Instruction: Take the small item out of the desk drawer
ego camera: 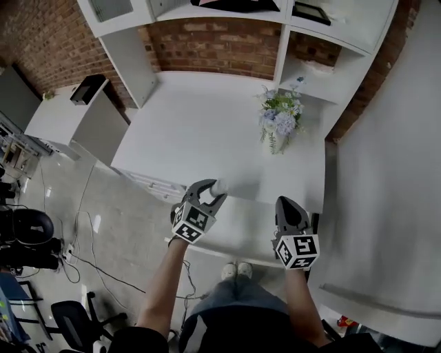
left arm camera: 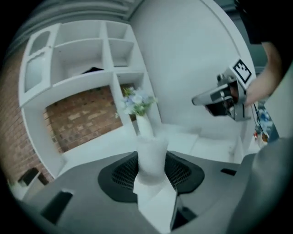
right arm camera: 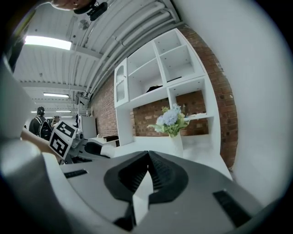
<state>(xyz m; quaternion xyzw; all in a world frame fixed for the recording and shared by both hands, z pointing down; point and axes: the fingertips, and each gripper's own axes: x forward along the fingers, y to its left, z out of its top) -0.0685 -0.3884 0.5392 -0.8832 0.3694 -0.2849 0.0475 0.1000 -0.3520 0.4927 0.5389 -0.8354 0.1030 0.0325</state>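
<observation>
A small white cylinder-shaped item point(ego camera: 218, 187) point(left arm camera: 151, 156) sits between the jaws of my left gripper point(ego camera: 209, 195) point(left arm camera: 151, 170), which is shut on it and holds it above the front of the white desk point(ego camera: 207, 131). A white pulled-out drawer panel point(ego camera: 241, 231) lies just below and between both grippers. My right gripper point(ego camera: 288, 205) point(right arm camera: 147, 157) hovers to the right of it at the desk's front edge, jaws shut with nothing between them. In the left gripper view the right gripper point(left arm camera: 215, 98) appears at the upper right.
A white vase of pale blue flowers point(ego camera: 279, 120) point(left arm camera: 137, 107) point(right arm camera: 171, 123) stands at the desk's back right. White shelving point(ego camera: 324, 21) and a brick wall rise behind it. A white wall panel point(ego camera: 393, 179) runs along the right. Office chairs and cables lie on the floor at the left.
</observation>
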